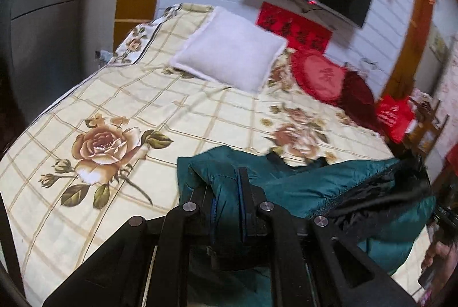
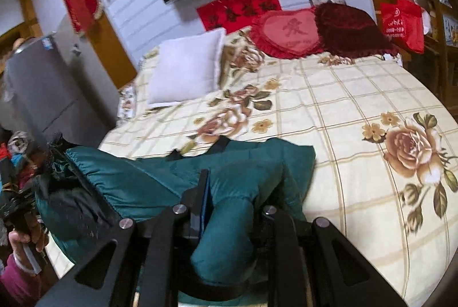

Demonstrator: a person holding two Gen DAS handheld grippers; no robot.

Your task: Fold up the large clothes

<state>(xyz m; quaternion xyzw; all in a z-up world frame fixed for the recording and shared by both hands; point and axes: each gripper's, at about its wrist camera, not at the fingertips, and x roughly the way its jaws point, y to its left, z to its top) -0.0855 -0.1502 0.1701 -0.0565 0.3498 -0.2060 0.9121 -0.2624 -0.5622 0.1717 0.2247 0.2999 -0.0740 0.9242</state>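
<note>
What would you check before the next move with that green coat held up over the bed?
1. Left gripper clamped on the green coat: ok, fabric sits between its fingers.
2. Right gripper clamped on the coat: ok, a thick fold fills its jaws.
3. Bare bedspread ahead to lay the coat on: ok.
4. White pillow and red heart cushion clear of the coat: ok, both lie near the far wall.
5. Black fur trim lying flat: not ok, it is bunched.
6. Sleeves spread out: cannot tell.

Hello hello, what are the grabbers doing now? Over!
Left gripper, right gripper: both shut on teal jacket. Jacket bunched over bed. Nothing in the way.
</note>
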